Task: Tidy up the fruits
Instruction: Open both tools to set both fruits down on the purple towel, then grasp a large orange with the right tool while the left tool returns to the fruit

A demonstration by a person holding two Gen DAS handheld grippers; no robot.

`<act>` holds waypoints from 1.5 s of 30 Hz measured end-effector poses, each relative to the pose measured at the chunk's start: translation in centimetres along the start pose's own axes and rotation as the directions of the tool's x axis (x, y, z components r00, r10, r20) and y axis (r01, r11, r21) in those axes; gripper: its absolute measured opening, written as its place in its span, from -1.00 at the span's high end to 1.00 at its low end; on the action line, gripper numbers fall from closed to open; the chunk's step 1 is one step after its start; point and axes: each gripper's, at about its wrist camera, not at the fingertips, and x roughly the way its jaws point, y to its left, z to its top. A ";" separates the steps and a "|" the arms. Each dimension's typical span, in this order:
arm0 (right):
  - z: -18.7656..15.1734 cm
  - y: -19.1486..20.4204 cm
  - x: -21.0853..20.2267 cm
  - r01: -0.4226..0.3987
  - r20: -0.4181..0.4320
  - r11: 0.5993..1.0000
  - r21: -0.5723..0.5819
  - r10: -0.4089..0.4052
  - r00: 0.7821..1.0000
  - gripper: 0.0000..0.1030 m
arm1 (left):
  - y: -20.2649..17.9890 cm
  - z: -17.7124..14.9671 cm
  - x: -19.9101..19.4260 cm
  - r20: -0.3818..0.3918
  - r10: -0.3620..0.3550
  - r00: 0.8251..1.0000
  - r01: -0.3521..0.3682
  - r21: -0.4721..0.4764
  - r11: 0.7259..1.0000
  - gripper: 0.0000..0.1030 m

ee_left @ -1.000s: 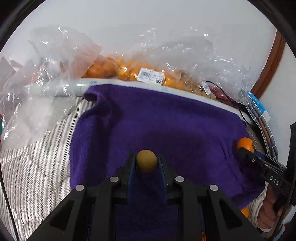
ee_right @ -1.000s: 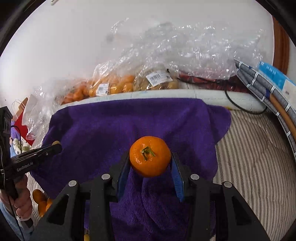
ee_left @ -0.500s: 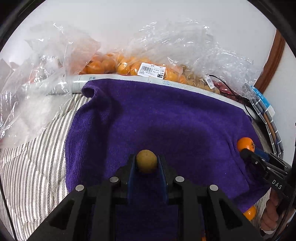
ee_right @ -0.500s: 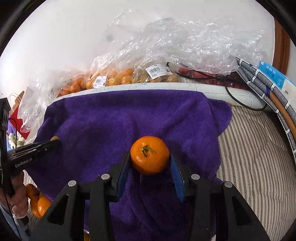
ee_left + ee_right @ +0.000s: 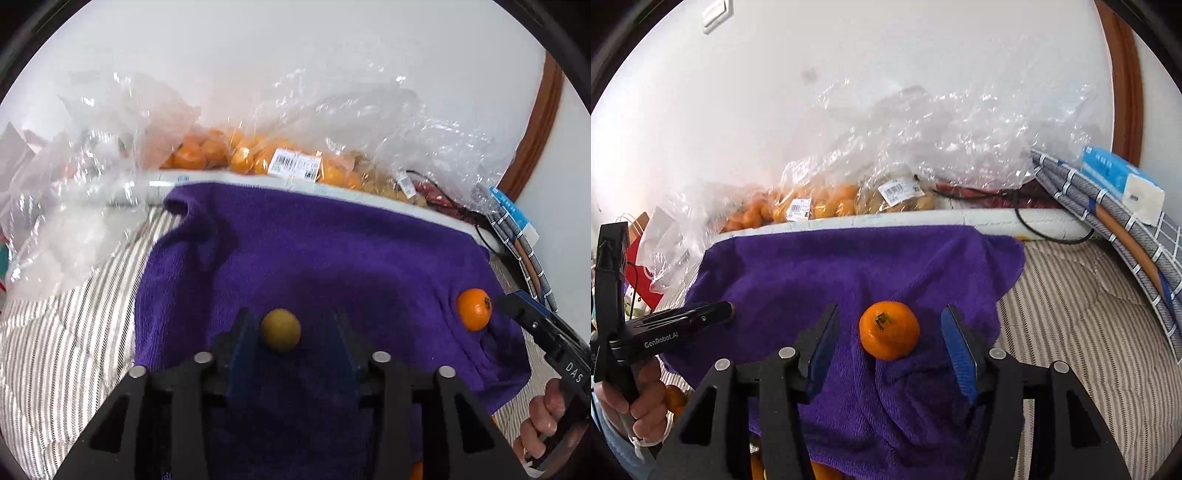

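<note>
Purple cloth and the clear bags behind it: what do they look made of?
Purple cloth: soft terry or microfibre by its looks, matte, with a fuzzy nap and loose folds. Clear bags: thin plastic film, glossy, crinkled with bright glints; oranges show through one.

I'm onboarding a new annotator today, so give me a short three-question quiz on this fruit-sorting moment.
1. True or false: the right tongs are clamped shut on the tangerine.
2. Multiple choice: the small yellow-brown fruit between the left tongs lies on A) the striped bedding, B) the purple towel, C) a plastic bag.
3. Fill in: behind the towel, the bag of orange fruit bears a white ____ label.

Key: 1 false, the jaws stand apart from the tangerine on both sides. 2 B. 3 barcode.
</note>
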 end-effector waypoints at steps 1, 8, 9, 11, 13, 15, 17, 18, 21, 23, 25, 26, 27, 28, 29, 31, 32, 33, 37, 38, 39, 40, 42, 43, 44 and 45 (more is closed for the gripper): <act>0.0 0.0 -0.3 0.006 0.010 1.000 -0.004 -0.006 1.000 -0.10 | -0.1 0.0 -0.2 0.010 0.000 1.000 0.000 0.003 1.000 0.18; 0.1 0.6 -4.5 0.049 0.031 0.999 0.000 -0.049 0.998 -0.10 | -0.1 0.4 -2.6 0.121 -0.024 0.992 0.025 0.000 1.000 0.18; -0.2 0.6 -5.1 0.047 0.025 0.999 0.001 -0.047 0.999 -0.10 | -0.1 0.4 -3.1 0.132 -0.038 0.990 0.040 -0.007 0.999 0.18; -0.9 0.7 -6.9 0.068 0.025 0.998 0.006 -0.068 0.997 -0.10 | -0.2 0.6 -3.9 0.151 -0.048 0.987 0.051 -0.017 0.999 0.18; -1.6 1.0 -8.4 0.071 0.024 0.998 0.000 -0.070 0.997 -0.10 | -0.5 1.0 -5.1 0.171 -0.045 0.984 0.049 -0.017 0.999 0.18; -2.4 1.5 -10.1 0.088 0.017 0.996 -0.014 -0.087 0.996 -0.10 | -1.0 1.1 -6.8 0.169 -0.036 0.985 0.038 -0.009 0.999 0.18; -3.1 2.1 -11.3 0.103 0.018 0.994 -0.035 -0.103 0.995 -0.10 | -1.1 0.3 -8.9 0.168 -0.068 0.983 0.070 -0.005 0.998 0.18; -3.6 2.4 -12.0 0.107 0.022 0.993 -0.045 -0.106 0.994 -0.10 | -1.0 -0.3 -9.6 0.162 -0.076 0.984 0.077 -0.001 0.997 0.18; -5.0 3.3 -13.2 0.095 0.019 0.994 -0.057 -0.094 0.995 -0.10 | -0.1 -2.6 -11.8 0.161 -0.070 0.984 0.070 0.002 0.998 0.18; -6.0 3.6 -13.3 0.080 0.004 0.995 -0.054 -0.080 0.997 -0.10 | 0.8 -4.0 -12.7 0.151 -0.050 0.987 0.051 -0.004 0.999 0.18; -7.2 4.0 -12.9 0.073 -0.017 0.996 -0.048 -0.074 0.997 -0.10 | 2.1 -5.8 -13.4 0.133 -0.024 0.991 0.027 -0.024 0.999 0.18; -7.8 4.1 -12.8 0.076 -0.020 0.996 -0.043 -0.077 0.997 -0.09 | 2.5 -6.3 -13.6 0.127 -0.019 0.992 0.023 -0.031 0.999 0.18; -8.6 4.2 -12.7 0.083 -0.024 0.996 -0.036 -0.084 0.996 -0.09 | 3.2 -7.2 -13.7 0.115 -0.012 0.993 0.017 -0.040 0.999 0.18; -9.2 4.3 -12.7 0.088 -0.030 0.996 -0.031 -0.089 0.996 -0.08 | 3.6 -7.8 -13.6 0.101 -0.004 0.995 0.009 -0.045 0.999 0.18; -9.6 4.3 -12.6 0.088 -0.035 0.996 -0.025 -0.089 0.995 -0.08 | 4.2 -8.7 -13.5 0.081 0.016 0.997 -0.011 -0.051 0.999 0.18; -10.6 4.1 -12.4 0.073 -0.044 0.997 -0.009 -0.073 0.996 0.02 | 4.7 -9.7 -13.3 0.067 0.039 0.997 -0.035 -0.050 0.998 0.18; -10.9 4.0 -12.3 0.070 -0.049 0.998 -0.002 -0.070 0.996 0.07 | 5.0 -10.1 -13.1 0.061 0.048 0.997 -0.045 -0.048 0.998 0.18; -11.2 4.0 -12.2 0.066 -0.056 0.998 0.004 -0.066 0.996 0.14 | 5.3 -10.6 -13.0 0.058 0.052 0.997 -0.049 -0.050 0.998 0.18; -11.9 3.8 -12.1 0.066 -0.070 0.998 0.000 -0.066 0.995 0.23 | 5.7 -11.7 -12.6 0.046 0.031 0.998 -0.029 -0.044 0.999 0.18; -11.9 3.7 -12.1 0.066 -0.072 0.998 0.004 -0.065 0.995 0.25 | 5.8 -11.9 -12.3 0.046 0.014 0.999 -0.012 -0.048 0.999 0.18; -11.8 3.5 -12.1 0.064 -0.071 0.998 0.009 -0.063 0.996 0.27 | 5.9 -12.2 -12.0 0.045 -0.009 0.999 0.012 -0.059 0.998 0.18; -11.6 3.4 -12.2 0.066 -0.069 0.998 0.015 -0.065 0.995 0.27 | 5.7 -12.3 -11.8 0.045 -0.023 0.999 0.026 -0.061 0.998 0.18; -11.2 3.3 -12.2 0.059 -0.061 0.998 0.014 -0.058 0.996 0.27 | 5.6 -12.8 -11.4 0.045 -0.057 0.997 0.060 -0.062 0.996 0.18; -11.0 3.4 -12.1 0.051 -0.061 0.999 0.013 -0.050 0.997 0.27 | 5.5 -13.0 -11.3 0.043 -0.064 0.997 0.067 -0.062 0.996 0.18; -10.7 3.5 -11.7 0.042 -0.065 0.999 0.011 -0.041 0.997 0.27 | 5.5 -13.2 -11.1 0.035 -0.071 0.997 0.073 -0.062 0.995 0.18; -10.6 3.5 -11.4 0.036 -0.068 0.999 0.011 -0.035 0.997 0.27 | 5.7 -13.2 -10.9 0.020 -0.088 0.996 0.090 -0.070 0.993 0.18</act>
